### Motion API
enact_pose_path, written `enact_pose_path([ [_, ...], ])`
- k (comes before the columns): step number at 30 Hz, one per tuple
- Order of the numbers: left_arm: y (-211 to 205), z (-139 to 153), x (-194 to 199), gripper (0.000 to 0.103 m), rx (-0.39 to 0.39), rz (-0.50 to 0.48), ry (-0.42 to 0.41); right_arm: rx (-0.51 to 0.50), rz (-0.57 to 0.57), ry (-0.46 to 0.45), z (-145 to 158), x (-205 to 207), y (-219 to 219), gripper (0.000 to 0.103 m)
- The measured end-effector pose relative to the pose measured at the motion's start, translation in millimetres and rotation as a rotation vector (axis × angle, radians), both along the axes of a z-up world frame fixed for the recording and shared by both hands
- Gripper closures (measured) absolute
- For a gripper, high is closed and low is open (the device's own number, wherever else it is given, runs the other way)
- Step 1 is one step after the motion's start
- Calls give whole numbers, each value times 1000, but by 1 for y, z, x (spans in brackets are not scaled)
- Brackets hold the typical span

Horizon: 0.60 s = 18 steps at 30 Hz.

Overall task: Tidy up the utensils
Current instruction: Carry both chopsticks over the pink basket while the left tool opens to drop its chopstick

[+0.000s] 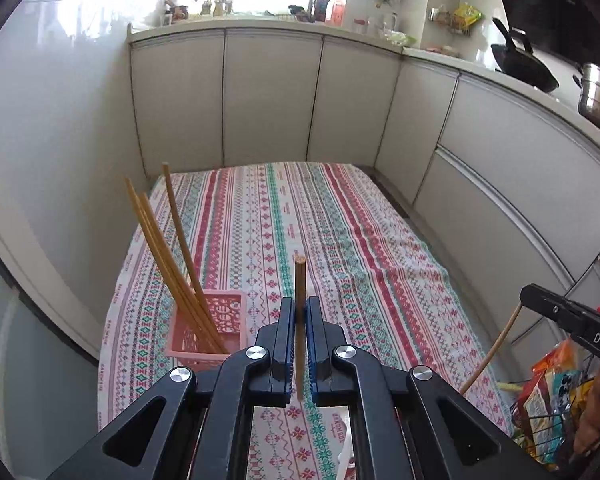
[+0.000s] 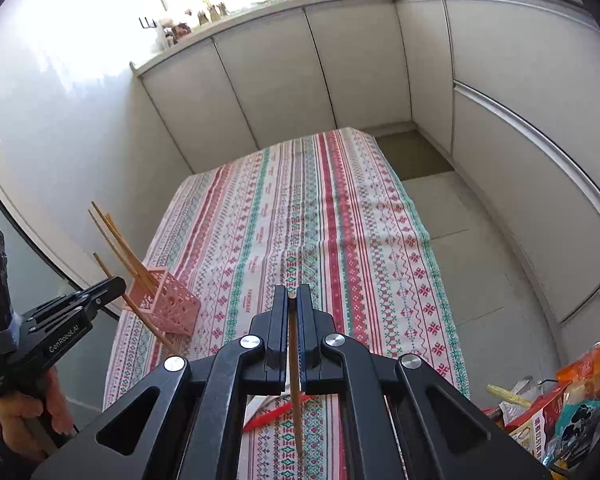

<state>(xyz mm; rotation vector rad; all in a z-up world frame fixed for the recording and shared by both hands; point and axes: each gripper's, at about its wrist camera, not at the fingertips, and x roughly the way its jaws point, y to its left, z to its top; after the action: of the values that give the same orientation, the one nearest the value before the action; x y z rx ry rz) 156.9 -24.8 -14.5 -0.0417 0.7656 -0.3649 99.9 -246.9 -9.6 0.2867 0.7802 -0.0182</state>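
We see the left gripper (image 1: pixel 300 312) closed tight on 1 wooden chopstick (image 1: pixel 300 280), which runs nearly upright between the blue pads, its blunt end above the fingertips and its thin end below them. The right gripper (image 2: pixel 294 300) is likewise clamped on a second chopstick (image 2: pixel 295 380), whose top sits level with the fingertips while its pointed end hangs over the patterned tablecloth (image 2: pixel 340 220). Both grippers are above the table. Near the cloth's left edge stands a pink basket (image 1: pixel 216 320) with 4 chopsticks (image 1: pixel 160 248) leaning out of it to the left. In the right wrist view the left gripper appears at the left, a hand (image 2: pixel 24 412) around its handle, and a red utensil (image 2: pixel 276 414) lies on the cloth under the right gripper. Snack packets (image 2: pixel 560 408) are piled off the table's right side.
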Motion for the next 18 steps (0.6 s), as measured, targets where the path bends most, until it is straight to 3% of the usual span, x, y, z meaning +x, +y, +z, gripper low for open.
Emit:
enact_pose_path([
  [10,59,56,-13,98,-152,189,-216,14,16,-74,18,4,13,99],
  [18,85,57,-6,98,-157,277,-248,32,29,-94,25,6,20,99],
])
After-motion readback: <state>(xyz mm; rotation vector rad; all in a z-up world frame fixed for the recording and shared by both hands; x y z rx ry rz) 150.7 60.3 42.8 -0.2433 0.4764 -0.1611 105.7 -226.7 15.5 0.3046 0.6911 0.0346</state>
